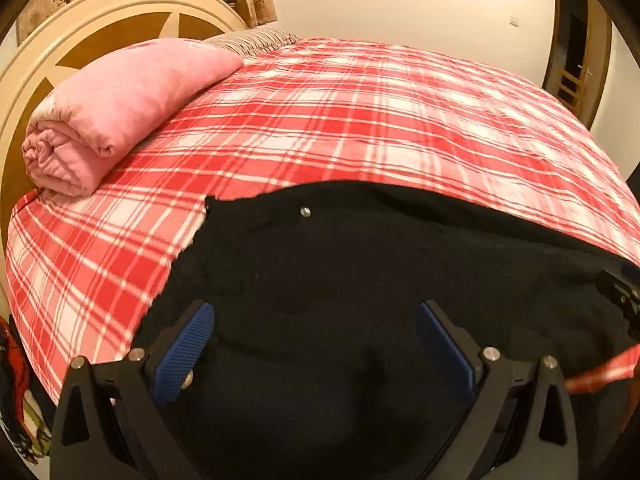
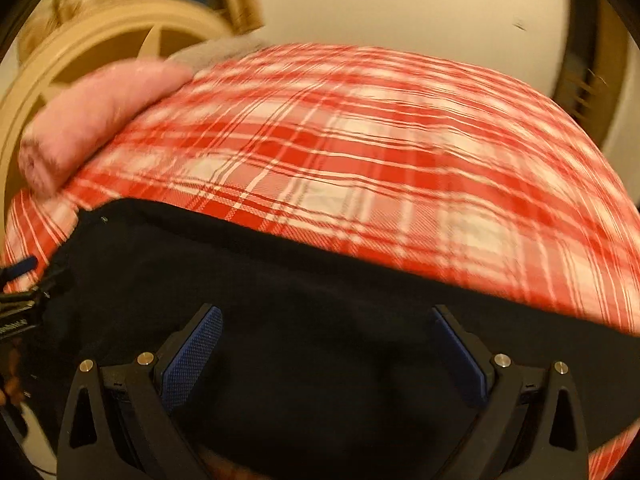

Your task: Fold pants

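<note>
Black pants (image 1: 360, 280) lie on a plaid-covered bed (image 1: 320, 120); the left gripper (image 1: 316, 320) and right gripper (image 2: 328, 328) hover above them, jaws spread wide, holding nothing.

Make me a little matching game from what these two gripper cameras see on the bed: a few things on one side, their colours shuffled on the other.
Things:
1. pants
2. bedspread
3. rolled blanket
4. gripper pads

Colours:
A. pink
B. blue
C. black
D. red and white plaid

Pairs: 1-C, 2-D, 3-A, 4-B
</note>
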A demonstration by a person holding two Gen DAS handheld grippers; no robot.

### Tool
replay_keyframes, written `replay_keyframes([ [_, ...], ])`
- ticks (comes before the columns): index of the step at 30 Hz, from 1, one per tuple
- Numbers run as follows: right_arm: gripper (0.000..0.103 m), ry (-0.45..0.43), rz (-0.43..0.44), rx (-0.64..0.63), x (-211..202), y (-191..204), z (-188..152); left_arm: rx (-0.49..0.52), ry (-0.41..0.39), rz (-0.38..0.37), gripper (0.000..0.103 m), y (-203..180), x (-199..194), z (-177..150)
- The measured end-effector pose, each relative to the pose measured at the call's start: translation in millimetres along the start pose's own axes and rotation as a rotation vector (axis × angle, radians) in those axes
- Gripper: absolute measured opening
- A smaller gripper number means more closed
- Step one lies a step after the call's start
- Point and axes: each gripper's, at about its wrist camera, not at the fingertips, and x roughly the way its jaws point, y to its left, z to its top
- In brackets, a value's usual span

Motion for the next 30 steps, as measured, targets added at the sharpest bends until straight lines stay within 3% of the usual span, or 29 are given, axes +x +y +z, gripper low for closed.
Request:
replay_keyframes([
  [4,0.099,0.054,0.053,-0.072,40,12,19,-0.013,0.044,0.011,0.103,4,27,3],
  [8,0.087,0.121,0.065,-0.176,77,23,30,-0.035,0.084,0.001,0.103,5,47,2],
  [10,0.086,0.124,0.084,-0.185,85,23,32,-0.019,0.083,0.015,0.103,1,52,2],
  [12,0.077,0.112,0.125,-0.17,86,20,33,0.003,0.071,0.034,0.103,-3,54,2],
  [14,0.053,0.109,0.154,-0.189,81,24,30,0.014,0.064,0.043,0.103,-5,56,1],
  [15,0.046,0.109,0.159,-0.2,79,26,30,0.011,0.057,0.042,0.103,-5,56,1],
  [16,0.026,0.11,0.161,-0.212,77,29,29,0.009,0.05,0.039,0.103,-4,56,0],
  [17,0.015,0.114,0.165,-0.223,73,32,28,0.009,0.046,0.035,0.103,-3,56,1],
  [19,0.008,0.106,0.117,-0.266,63,41,24,0.008,0.047,0.021,0.103,0,53,1],
  [24,0.004,-0.022,0.063,-0.358,0,65,5,-0.074,0.0,-0.043,0.103,30,24,3],
  [30,0.003,-0.158,0.09,-0.377,-82,97,-44,-0.181,-0.047,-0.121,0.103,76,-17,2],
])
